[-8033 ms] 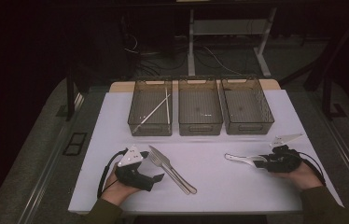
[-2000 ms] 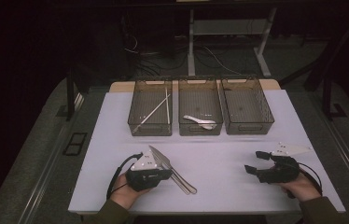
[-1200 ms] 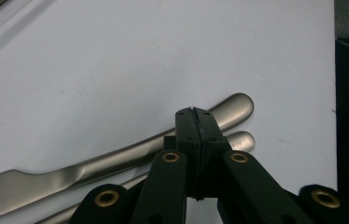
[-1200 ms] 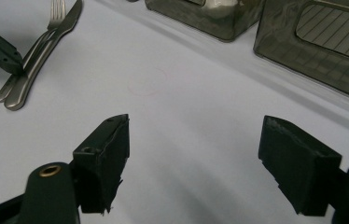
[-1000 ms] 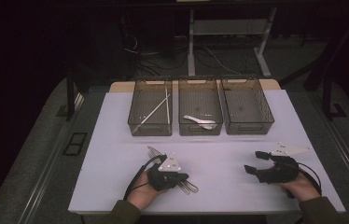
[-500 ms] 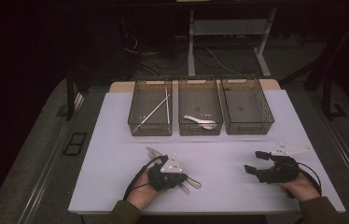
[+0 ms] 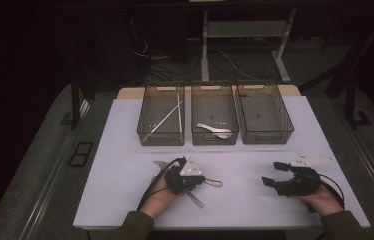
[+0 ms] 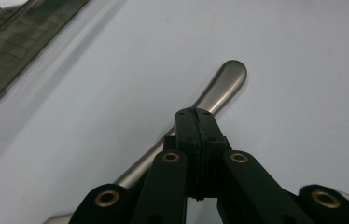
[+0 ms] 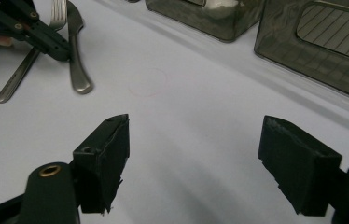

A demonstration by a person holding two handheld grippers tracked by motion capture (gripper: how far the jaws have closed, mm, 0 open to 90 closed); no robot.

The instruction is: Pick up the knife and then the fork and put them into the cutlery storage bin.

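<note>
Left gripper (image 8: 195,116): jaws clenched tight together, tips resting on or just over the brushed-steel knife handle (image 8: 219,86); contact versus a thin gap cannot be told. The handle runs diagonally from the lower left of the left gripper view to its rounded end right of centre, passing under the jaw tips and not between them.

High view: left gripper (image 7: 197,179) sits below centre, over a small cluster of steel cutlery on the white bench (image 7: 125,135). The knife handle (image 7: 214,183) pokes out to its right; a steel fork (image 7: 161,164) lies just to its upper left.

Right gripper (image 7: 270,175), lower right of the high view: jaws released, wide apart, nothing between them, bare bench below.

Three smoked translucent plastic bins in a row, upper centre:
- left bin (image 7: 147,135): pale chopsticks (image 7: 167,116).
- middle bin (image 7: 197,137): white plastic spoon (image 7: 215,130).
- right bin (image 7: 287,131): contents not discernible.
</note>
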